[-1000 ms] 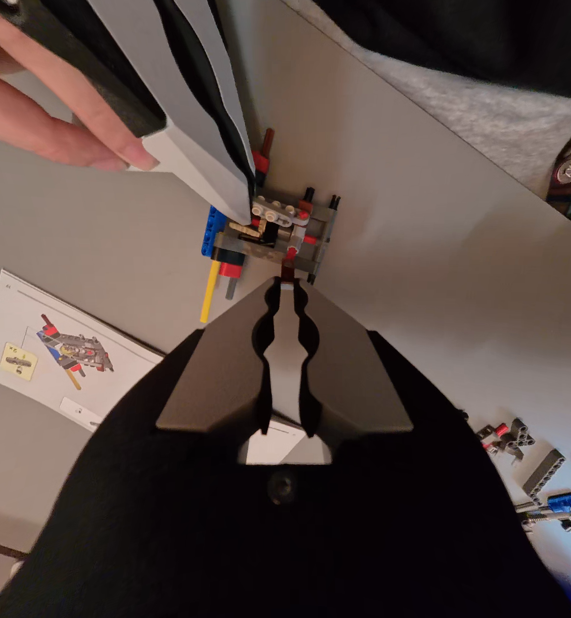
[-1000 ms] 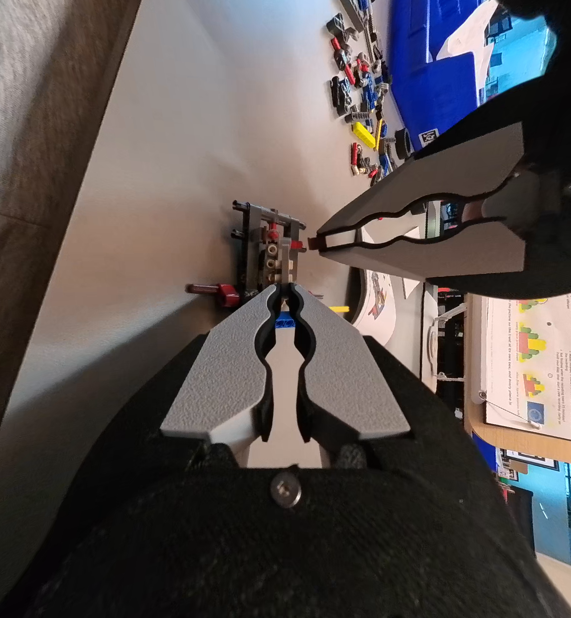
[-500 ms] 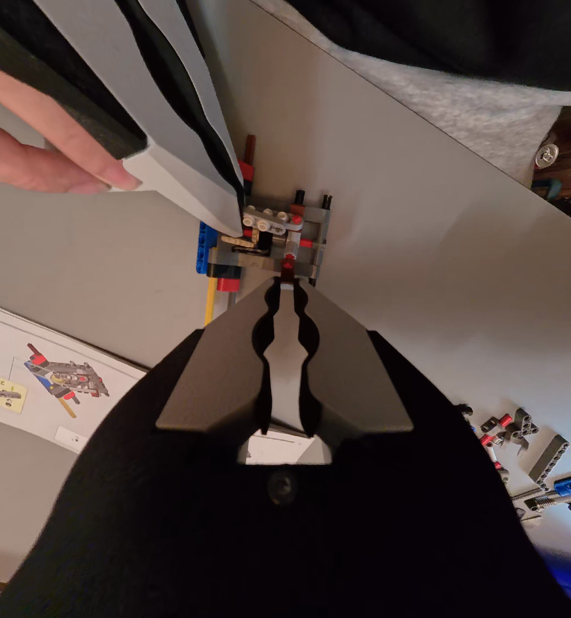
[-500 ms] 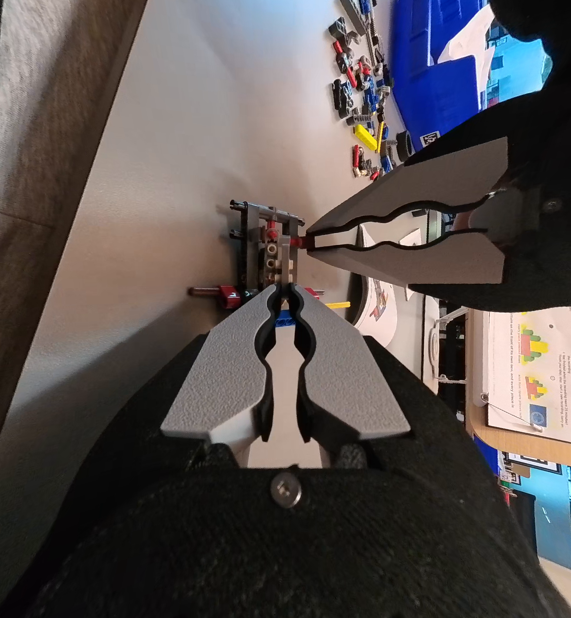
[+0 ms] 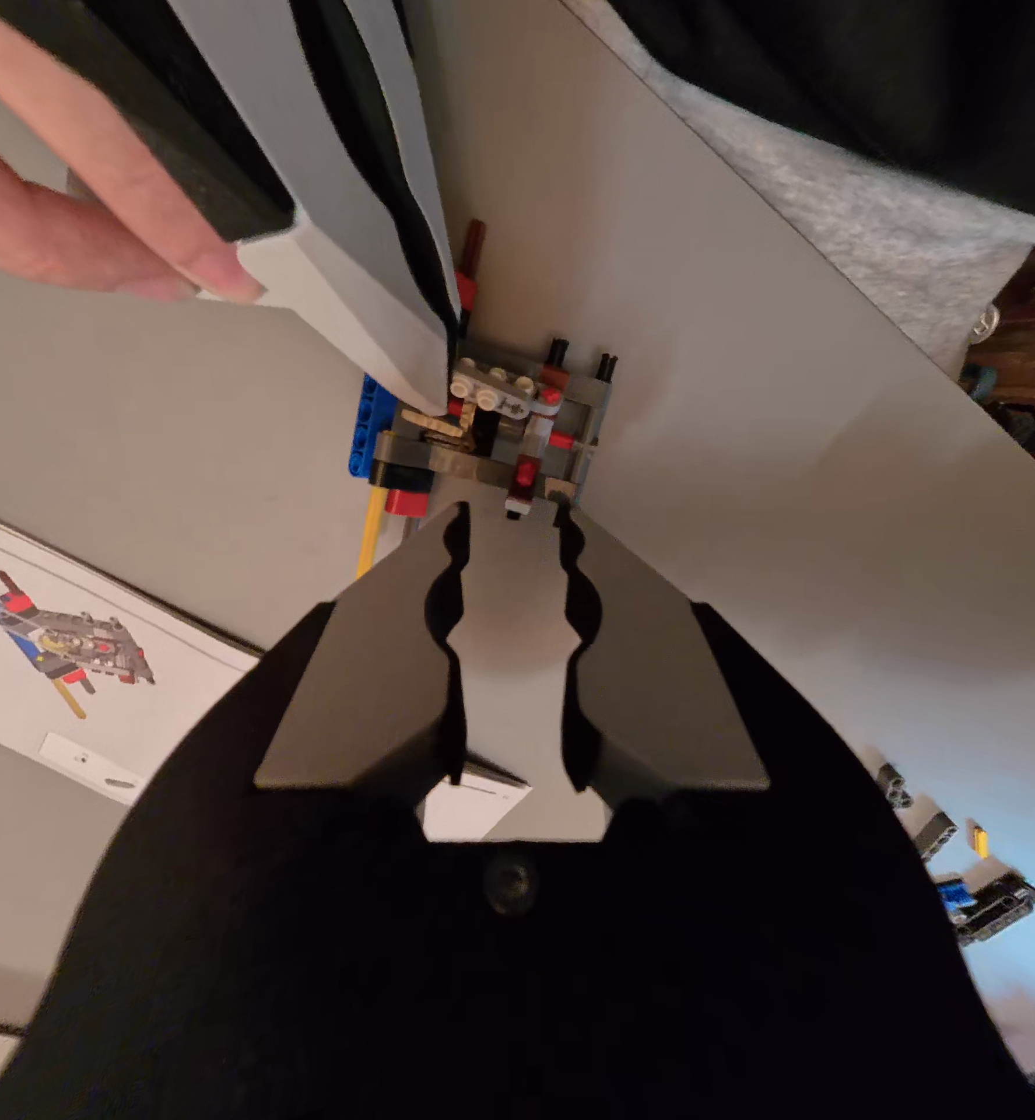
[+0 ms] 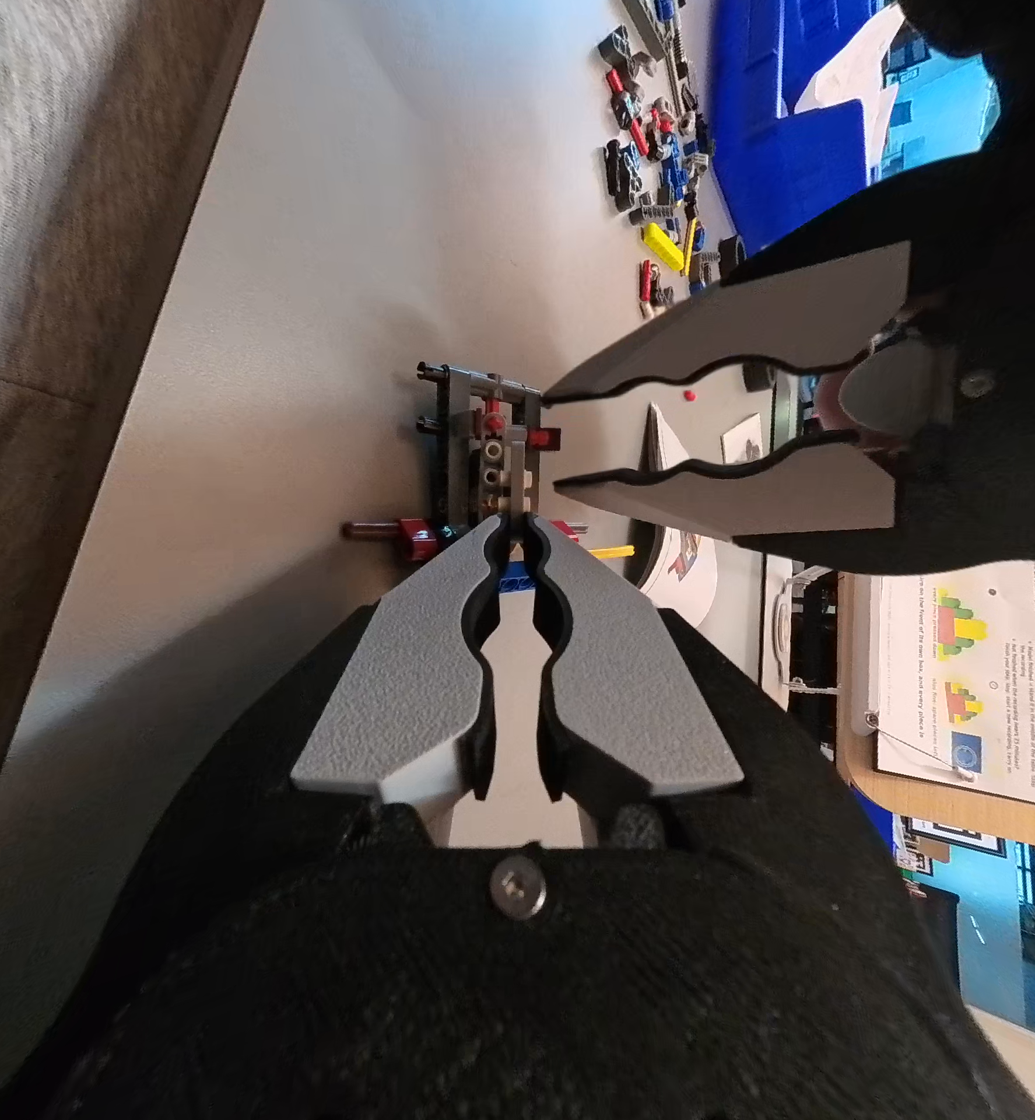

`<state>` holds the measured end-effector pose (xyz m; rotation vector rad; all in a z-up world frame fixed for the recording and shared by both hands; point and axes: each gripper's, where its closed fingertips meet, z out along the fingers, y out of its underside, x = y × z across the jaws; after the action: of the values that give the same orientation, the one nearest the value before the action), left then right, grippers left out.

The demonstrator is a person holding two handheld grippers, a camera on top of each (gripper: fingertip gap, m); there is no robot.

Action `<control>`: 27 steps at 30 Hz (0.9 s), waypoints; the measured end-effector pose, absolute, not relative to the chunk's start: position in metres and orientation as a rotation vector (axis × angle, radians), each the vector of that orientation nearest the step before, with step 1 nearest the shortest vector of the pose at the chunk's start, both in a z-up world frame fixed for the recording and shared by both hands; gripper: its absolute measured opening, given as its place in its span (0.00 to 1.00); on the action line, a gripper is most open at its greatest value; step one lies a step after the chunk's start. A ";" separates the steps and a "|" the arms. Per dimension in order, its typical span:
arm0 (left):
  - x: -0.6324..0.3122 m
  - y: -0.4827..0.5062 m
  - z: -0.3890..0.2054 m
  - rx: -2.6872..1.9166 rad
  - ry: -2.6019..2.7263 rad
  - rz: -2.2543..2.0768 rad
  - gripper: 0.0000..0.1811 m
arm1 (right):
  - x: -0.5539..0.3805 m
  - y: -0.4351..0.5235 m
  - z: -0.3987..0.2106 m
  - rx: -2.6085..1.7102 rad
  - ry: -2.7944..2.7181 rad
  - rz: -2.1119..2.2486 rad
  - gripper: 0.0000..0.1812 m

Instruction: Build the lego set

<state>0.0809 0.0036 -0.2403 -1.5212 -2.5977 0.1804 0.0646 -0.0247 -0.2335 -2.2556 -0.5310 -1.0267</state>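
Observation:
The partly built lego assembly (image 5: 490, 436) of grey, red, blue and yellow parts stands on the pale table (image 5: 745, 485). My left gripper (image 5: 512, 515) is open, with its tips on either side of a small dark red pin (image 5: 519, 492) that sticks out of the assembly's near side. My right gripper (image 6: 518, 522) is shut on a grey part at the assembly's (image 6: 478, 448) end and holds it steady. In the right wrist view the left gripper (image 6: 550, 442) comes in from the right, jaws apart around the red pin (image 6: 545, 437). In the left wrist view the right gripper (image 5: 448, 376) comes in from the upper left.
An open instruction booklet (image 5: 60, 654) lies at left. Loose pieces (image 5: 975, 897) lie at lower right, and a larger pile (image 6: 654, 151) sits beside a blue box (image 6: 793, 121). A printed sheet on a board (image 6: 975, 685) is at right. A hand (image 5: 78, 212) holds the right gripper. The left gripper's tips are roughly 4 cm from the right gripper's.
My left gripper has opened and let go of the dark red pin, which stays stuck in the assembly. The right gripper still grips the assembly.

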 end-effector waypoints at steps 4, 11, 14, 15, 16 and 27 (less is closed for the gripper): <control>0.086 0.006 -0.235 -1.483 -2.639 0.202 0.17 | 0.064 -0.025 -0.234 -2.257 -0.531 -1.026 0.01; 0.078 -0.006 -0.196 -0.997 -2.823 0.704 0.18 | 0.064 -0.024 -0.234 -2.253 -0.523 -1.009 0.01; 0.061 -0.007 -0.198 -0.686 -2.887 1.008 0.22 | 0.064 -0.023 -0.234 -2.252 -0.525 -1.011 0.00; 0.060 -0.004 -0.205 -0.586 -2.953 1.069 0.23 | 0.063 -0.023 -0.234 -2.251 -0.521 -1.008 0.01; 0.058 0.001 -0.213 -0.491 -3.019 1.100 0.23 | 0.063 -0.023 -0.235 -2.250 -0.516 -1.005 0.01; 0.029 -0.006 -0.236 0.306 -3.289 1.414 0.19 | 0.063 -0.019 -0.237 -2.267 -0.496 -0.999 0.01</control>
<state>0.0292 -0.0062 -0.2362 0.3058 -3.2893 1.4138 0.0629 -0.0191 -0.2370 -2.2670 -0.4958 -0.9986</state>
